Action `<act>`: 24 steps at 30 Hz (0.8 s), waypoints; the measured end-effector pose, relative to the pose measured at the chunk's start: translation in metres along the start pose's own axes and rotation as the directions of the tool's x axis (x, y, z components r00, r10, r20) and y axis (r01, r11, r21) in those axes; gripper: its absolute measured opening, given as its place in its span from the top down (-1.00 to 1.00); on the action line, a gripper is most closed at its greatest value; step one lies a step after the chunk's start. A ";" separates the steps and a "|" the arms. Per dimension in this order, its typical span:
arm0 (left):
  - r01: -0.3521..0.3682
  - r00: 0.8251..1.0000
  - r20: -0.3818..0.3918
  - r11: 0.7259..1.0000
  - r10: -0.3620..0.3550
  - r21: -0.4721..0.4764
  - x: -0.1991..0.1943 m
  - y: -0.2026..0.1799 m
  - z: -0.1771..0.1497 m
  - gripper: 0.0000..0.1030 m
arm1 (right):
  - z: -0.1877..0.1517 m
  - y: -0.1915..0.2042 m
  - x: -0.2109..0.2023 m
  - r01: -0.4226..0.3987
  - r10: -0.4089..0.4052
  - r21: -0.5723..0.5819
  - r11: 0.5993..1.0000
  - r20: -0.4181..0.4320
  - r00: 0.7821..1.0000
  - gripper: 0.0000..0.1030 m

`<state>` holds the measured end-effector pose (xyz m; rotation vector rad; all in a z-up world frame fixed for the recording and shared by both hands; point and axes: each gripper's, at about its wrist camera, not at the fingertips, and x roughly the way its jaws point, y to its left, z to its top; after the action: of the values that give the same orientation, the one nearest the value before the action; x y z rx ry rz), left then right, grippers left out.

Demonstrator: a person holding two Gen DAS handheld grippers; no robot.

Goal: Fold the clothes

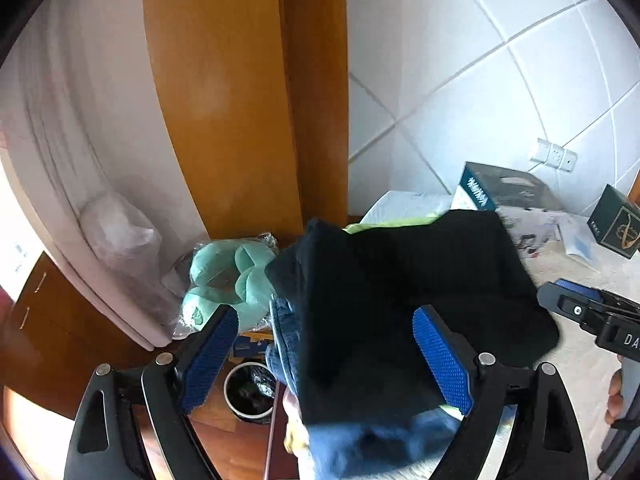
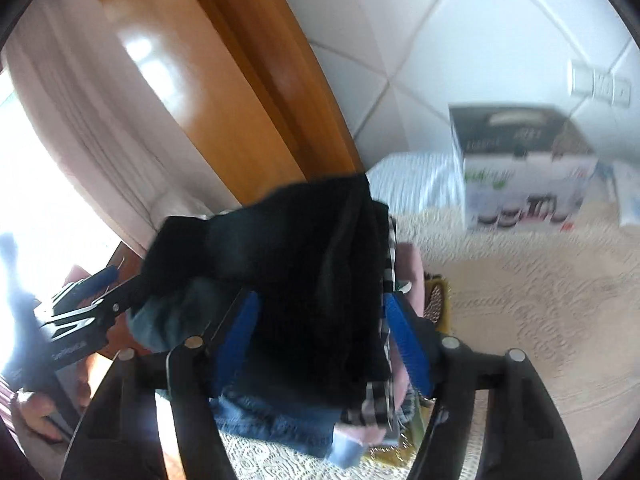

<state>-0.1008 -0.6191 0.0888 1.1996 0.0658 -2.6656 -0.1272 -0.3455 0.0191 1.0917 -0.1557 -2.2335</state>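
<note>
A folded black garment (image 1: 420,280) lies on top of a pile of clothes, with blue denim (image 1: 384,440) under it, at the table's edge. My left gripper (image 1: 328,356) is open; its right pad (image 1: 442,364) rests against the black garment and its left pad (image 1: 214,356) hangs free over the floor. In the right wrist view the black garment (image 2: 304,280) fills the gap of my right gripper (image 2: 322,346), which is open with its pads on either side of the pile. Checked fabric (image 2: 386,344) and denim (image 2: 276,420) show beneath. The view is blurred.
A lace-covered table (image 2: 520,280) holds a printed box (image 2: 524,168), a dark box (image 1: 616,228) and papers (image 1: 544,232). A wooden panel (image 1: 240,100) stands behind. Below the edge are a green plush toy (image 1: 228,280), a bin (image 1: 250,392) and a wrapped bundle (image 1: 120,236).
</note>
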 end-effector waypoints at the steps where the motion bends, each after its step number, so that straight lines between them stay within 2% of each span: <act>1: -0.010 1.000 0.007 1.000 0.010 0.002 -0.011 -0.005 -0.003 -0.76 | -0.001 0.003 -0.010 0.004 -0.004 -0.013 1.000 0.014 1.000 -0.34; 4: -0.026 1.000 0.005 0.999 0.026 0.028 -0.030 -0.027 -0.017 -0.76 | -0.011 0.009 -0.033 0.030 -0.028 -0.056 0.998 0.032 0.999 -0.36; 6: 0.010 1.000 -0.007 1.000 -0.010 0.019 -0.037 -0.040 -0.027 -0.76 | -0.020 0.011 -0.045 0.059 -0.056 -0.082 0.995 0.034 0.998 -0.36; 12: 0.041 0.998 -0.041 0.999 -0.041 -0.013 -0.040 -0.054 -0.042 -0.76 | -0.043 0.010 -0.053 0.070 -0.075 -0.130 0.989 -0.035 0.997 -0.38; 13: 0.045 0.998 -0.048 0.999 -0.045 -0.010 -0.040 -0.056 -0.044 -0.76 | -0.047 0.010 -0.052 0.072 -0.080 -0.145 0.987 -0.050 0.996 -0.46; 16: 0.091 0.994 -0.059 0.995 -0.092 -0.029 -0.039 -0.055 -0.050 -0.76 | -0.059 0.021 -0.057 0.086 -0.104 -0.192 0.978 -0.085 0.991 -0.94; 24: 0.080 0.995 -0.053 0.996 -0.082 -0.049 -0.042 -0.049 -0.055 -0.76 | -0.062 0.029 -0.054 0.130 -0.152 -0.228 0.965 -0.080 0.985 -1.00</act>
<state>-0.0437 -0.5564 0.0806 1.2817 0.1889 -2.6834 -0.0427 -0.3258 0.0260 1.1148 0.2150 -2.2515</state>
